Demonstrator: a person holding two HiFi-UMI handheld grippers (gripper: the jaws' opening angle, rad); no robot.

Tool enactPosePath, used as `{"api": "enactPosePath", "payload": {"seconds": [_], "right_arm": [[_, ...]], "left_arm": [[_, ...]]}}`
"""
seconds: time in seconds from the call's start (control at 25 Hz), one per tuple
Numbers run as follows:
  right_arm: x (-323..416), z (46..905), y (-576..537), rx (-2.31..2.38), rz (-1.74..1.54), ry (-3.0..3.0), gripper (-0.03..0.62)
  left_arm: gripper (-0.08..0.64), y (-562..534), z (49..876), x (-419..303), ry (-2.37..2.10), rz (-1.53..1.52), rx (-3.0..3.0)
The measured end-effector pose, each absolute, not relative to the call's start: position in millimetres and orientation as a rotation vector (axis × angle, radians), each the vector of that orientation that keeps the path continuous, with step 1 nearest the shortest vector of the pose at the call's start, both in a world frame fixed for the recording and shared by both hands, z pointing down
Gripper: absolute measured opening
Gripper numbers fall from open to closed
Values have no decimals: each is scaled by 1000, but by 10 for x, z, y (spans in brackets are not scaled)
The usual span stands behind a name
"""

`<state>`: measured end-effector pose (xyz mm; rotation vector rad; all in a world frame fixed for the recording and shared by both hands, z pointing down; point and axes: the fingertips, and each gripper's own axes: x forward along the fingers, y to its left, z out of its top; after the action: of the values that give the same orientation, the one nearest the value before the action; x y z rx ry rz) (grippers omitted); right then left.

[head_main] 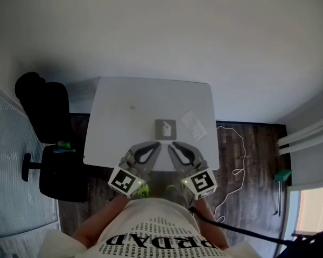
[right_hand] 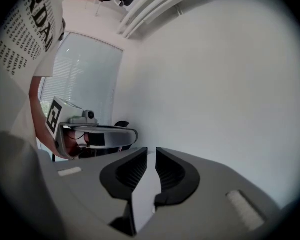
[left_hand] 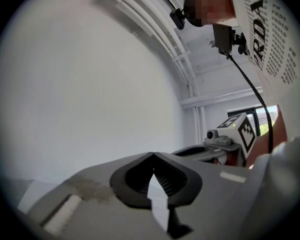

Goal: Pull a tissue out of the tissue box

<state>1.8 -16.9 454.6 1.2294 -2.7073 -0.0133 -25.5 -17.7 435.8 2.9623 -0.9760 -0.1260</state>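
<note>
Two hand-held grippers are held at the near edge of a white desk, short of the tissue box.

A white desk (head_main: 118,117) is seen from above against a pale wall, with a black chair (head_main: 51,117) standing at its left side. The left hand-held gripper (head_main: 158,145) and the right hand-held gripper (head_main: 171,145) are held side by side over the desk's near edge, both pointed toward the tissue box (head_main: 165,129), which stands just beyond their tips and is touched by neither. In the left gripper view the jaws are pressed together at the tips with nothing between them. In the right gripper view the jaws are parted by a narrow gap, and nothing is held. A thin white sheet (head_main: 194,124) lies flat on the desk just right of the box.
</note>
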Motion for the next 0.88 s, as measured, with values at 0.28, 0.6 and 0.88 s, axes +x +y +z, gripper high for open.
{"api": "enactPosePath", "payload": {"seconds": [0.28, 0.6, 0.88], "right_arm": [[58, 4677, -291, 1201, 24, -2679, 60], [447, 4845, -614, 1146, 96, -2642, 89], [740, 5035, -750, 1082, 144, -2650, 100]], "left_arm": [[-9, -317, 4421, -275, -1085, -149, 2938], [11, -591, 4580, 28, -1186, -83, 2896], [-6, -739, 4709, 270, -1281, -41, 2858]]}}
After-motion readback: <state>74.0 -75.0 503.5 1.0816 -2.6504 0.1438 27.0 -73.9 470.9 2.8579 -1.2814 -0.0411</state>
